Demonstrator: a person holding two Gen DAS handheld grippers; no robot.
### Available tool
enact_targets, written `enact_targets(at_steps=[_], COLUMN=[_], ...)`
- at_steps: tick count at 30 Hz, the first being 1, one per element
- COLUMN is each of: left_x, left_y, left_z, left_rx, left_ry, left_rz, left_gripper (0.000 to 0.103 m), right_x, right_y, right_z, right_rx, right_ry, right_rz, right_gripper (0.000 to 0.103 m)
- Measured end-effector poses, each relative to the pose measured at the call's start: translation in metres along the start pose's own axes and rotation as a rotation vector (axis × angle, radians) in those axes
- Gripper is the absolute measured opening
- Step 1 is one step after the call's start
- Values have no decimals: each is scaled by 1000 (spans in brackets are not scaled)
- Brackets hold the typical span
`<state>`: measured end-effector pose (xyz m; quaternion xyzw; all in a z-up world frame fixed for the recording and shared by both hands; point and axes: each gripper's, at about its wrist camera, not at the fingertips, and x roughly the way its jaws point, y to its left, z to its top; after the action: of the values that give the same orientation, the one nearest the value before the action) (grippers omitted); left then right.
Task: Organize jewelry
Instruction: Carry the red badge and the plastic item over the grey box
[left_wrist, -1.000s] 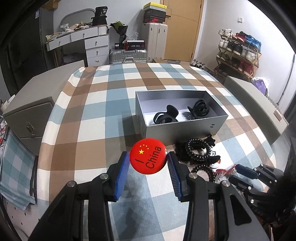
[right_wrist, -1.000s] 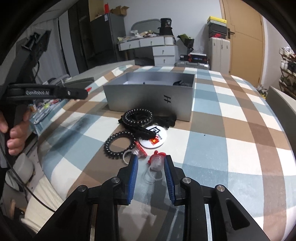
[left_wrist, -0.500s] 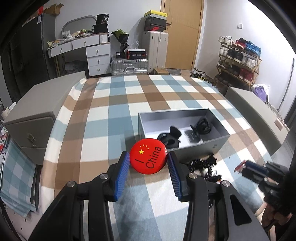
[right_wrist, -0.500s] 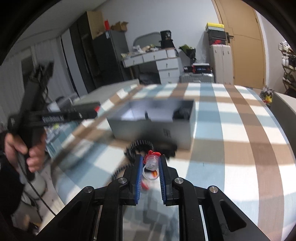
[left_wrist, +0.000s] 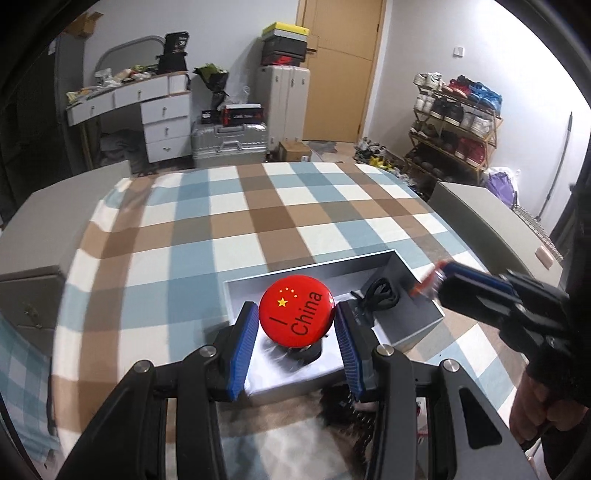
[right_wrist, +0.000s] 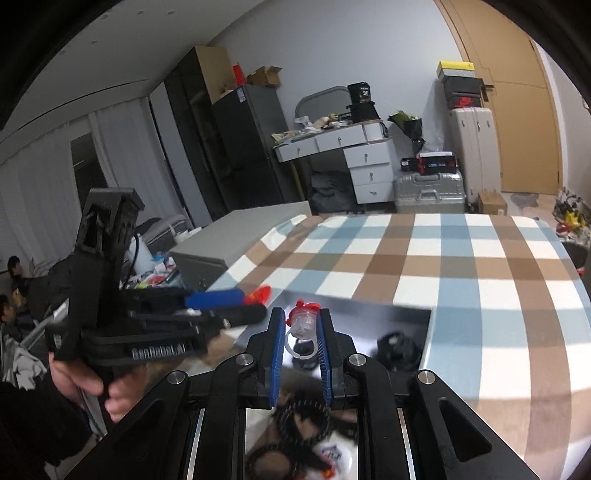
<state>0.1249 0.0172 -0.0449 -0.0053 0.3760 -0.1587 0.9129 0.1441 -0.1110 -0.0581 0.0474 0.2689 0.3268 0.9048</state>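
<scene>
A checked blue, brown and white cloth (left_wrist: 229, 221) covers the table. Behind it, from left to right, stand a white desk (left_wrist: 147, 110), silver suitcases (left_wrist: 229, 144), a wooden door (left_wrist: 340, 70) and a shoe rack (left_wrist: 454, 125).

The left gripper (left_wrist: 297, 328) clamps a red badge (left_wrist: 297, 317) by its edges, face up, above the near left end of the grey box (left_wrist: 421, 321); its lettering runs away from the camera. A black clip (left_wrist: 380, 295) lies in the box, whose long axis runs left to right.

The right gripper (right_wrist: 301, 332) pinches a clear ring (right_wrist: 301, 328) with a red top (right_wrist: 306, 305), red end uppermost, over the box (right_wrist: 424, 354). Black coil ties (right_wrist: 303, 417) lie blurred below.
</scene>
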Motion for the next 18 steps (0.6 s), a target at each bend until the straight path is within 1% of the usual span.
enact_targets(at_steps=[5, 7, 12, 18], left_x=[21, 26, 38, 47], left_y=[-8, -10, -15, -21], left_z=[6, 6, 7, 9], left_rx=[11, 13, 20, 37], left_ry=[39, 51, 73, 100], left_rz=[-35, -49, -65, -73], left_gripper=[37, 37, 37, 37], right_x=[17, 21, 33, 43], right_y=[-17, -22, -37, -47], right_z=[10, 12, 10, 4], right_rx=[54, 57, 95, 116], right_ry=[32, 43, 77, 93], right_rz=[1, -10, -21, -29], right_gripper=[16, 16, 16, 16])
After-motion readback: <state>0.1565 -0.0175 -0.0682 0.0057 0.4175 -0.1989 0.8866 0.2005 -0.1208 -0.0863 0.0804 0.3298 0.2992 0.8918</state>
